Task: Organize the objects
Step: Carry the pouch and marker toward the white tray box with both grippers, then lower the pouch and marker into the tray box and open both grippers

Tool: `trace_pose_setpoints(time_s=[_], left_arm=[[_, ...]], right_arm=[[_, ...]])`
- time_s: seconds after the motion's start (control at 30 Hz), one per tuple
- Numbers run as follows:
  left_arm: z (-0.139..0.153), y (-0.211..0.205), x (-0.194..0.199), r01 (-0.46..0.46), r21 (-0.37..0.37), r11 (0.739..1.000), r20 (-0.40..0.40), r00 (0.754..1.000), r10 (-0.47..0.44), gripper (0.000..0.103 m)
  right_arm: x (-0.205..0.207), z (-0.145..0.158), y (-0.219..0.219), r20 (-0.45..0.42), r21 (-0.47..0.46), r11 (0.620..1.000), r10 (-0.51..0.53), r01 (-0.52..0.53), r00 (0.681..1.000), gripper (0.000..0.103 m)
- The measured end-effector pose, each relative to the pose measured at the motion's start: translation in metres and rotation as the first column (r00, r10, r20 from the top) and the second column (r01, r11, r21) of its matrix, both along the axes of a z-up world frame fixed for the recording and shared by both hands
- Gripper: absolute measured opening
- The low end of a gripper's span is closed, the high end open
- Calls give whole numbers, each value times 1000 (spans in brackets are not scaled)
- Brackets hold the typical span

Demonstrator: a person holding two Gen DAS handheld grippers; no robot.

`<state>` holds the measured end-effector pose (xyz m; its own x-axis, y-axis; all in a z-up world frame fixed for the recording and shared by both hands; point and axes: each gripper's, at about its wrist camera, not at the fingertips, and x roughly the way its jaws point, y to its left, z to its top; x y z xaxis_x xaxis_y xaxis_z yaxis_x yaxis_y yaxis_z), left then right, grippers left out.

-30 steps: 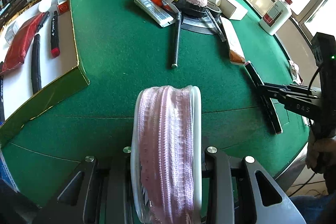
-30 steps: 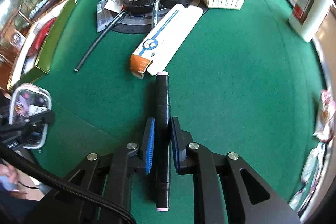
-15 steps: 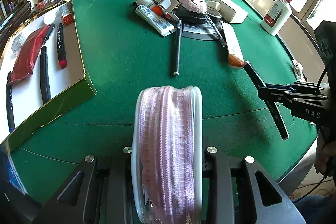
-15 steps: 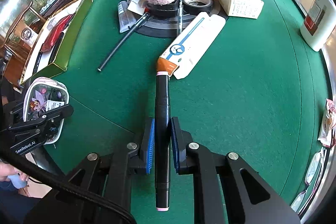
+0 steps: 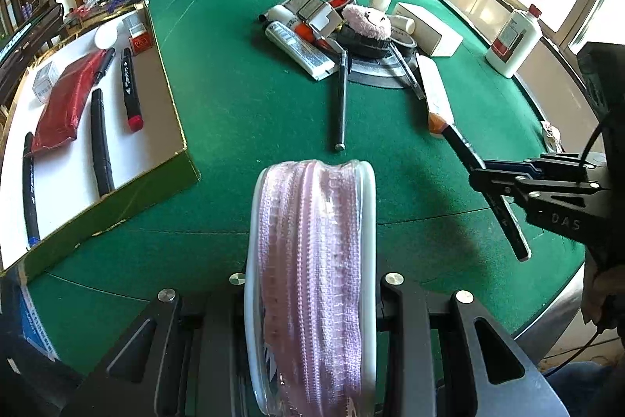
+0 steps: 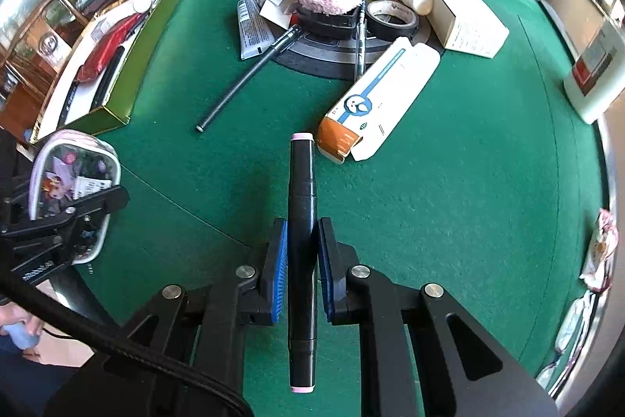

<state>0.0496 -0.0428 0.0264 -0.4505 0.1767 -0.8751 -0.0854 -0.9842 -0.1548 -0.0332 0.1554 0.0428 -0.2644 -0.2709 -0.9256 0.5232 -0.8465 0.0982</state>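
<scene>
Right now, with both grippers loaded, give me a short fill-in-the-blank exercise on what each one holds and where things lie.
1. The right gripper is shut on a black ____ with pale pink ends.
2. The left gripper holds a clear pouch whose zipper is ____ in colour.
3. The red-tipped marker lies inside the ____-sided tray.
4. The table is covered in ____ felt.

Missing words: marker; pink; green; green

Black marker (image 6: 301,253) clamped lengthwise, zipped pouch (image 5: 312,284) upright
</scene>
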Motion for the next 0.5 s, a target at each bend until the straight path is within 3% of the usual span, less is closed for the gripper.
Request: trace_pose_setpoints(time_s=[0.17,0.27,0.5], left_arm=[[2,-6,1,-17,3,1000,-10,1000,17,27],[3,-8,1,-19,5,1000,-17,1000,19,27],[6,-15,4,-31,12,999,-30,999,32,27]], right_arm=[[1,3,-18,-48,74,997,35,-32,998,13],[3,10,-32,-129,145,988,75,-56,989,13],[-1,22,-49,-174,167,983,107,-77,979,13]])
